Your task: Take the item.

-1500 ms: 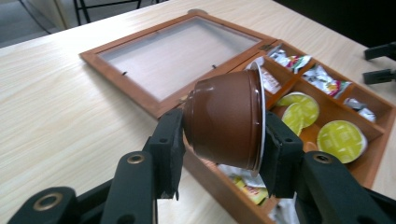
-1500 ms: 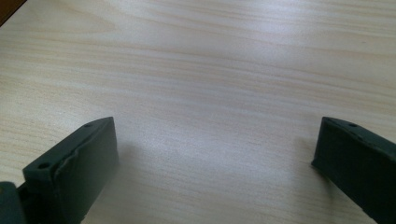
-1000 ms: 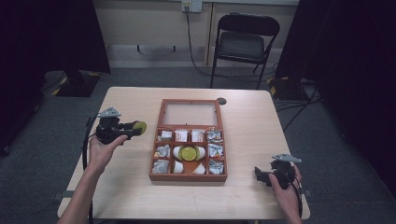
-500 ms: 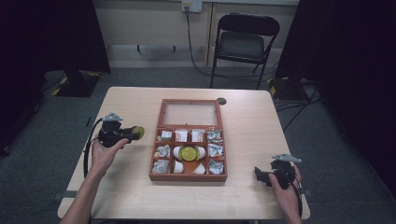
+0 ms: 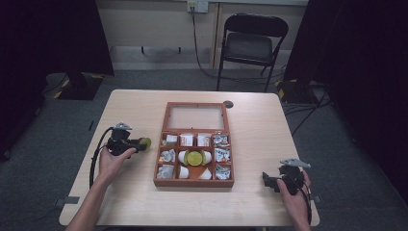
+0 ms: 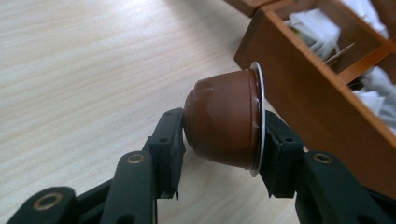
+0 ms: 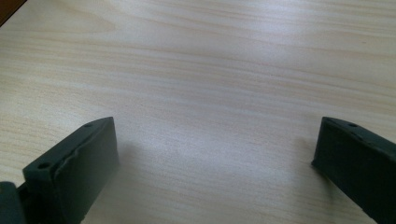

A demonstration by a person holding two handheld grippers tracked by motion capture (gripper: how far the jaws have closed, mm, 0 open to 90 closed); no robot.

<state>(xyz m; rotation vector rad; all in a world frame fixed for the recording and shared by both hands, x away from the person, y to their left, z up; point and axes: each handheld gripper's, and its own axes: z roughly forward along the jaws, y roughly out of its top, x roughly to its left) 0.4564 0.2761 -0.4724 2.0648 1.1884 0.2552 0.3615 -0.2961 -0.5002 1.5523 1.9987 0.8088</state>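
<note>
My left gripper is shut on a brown coffee capsule, one pad on its base and the other on its white-rimmed lid. In the high view that gripper hangs low over the table left of the wooden box, and the capsule shows a yellow-green lid. The box holds white sachets and a second capsule in its middle compartment. My right gripper stands open over bare wood, with nothing between its jaws; the high view has it near the table's front right corner.
The box's hinged glass lid lies open and flat behind the compartments. A dark round grommet sits on the light wooden table near the back. A folding chair stands beyond the far edge. Cables trail from both grippers.
My left gripper has sunk toward the table with the capsule still gripped, shifting a little toward the front. The right gripper has stayed where it was.
</note>
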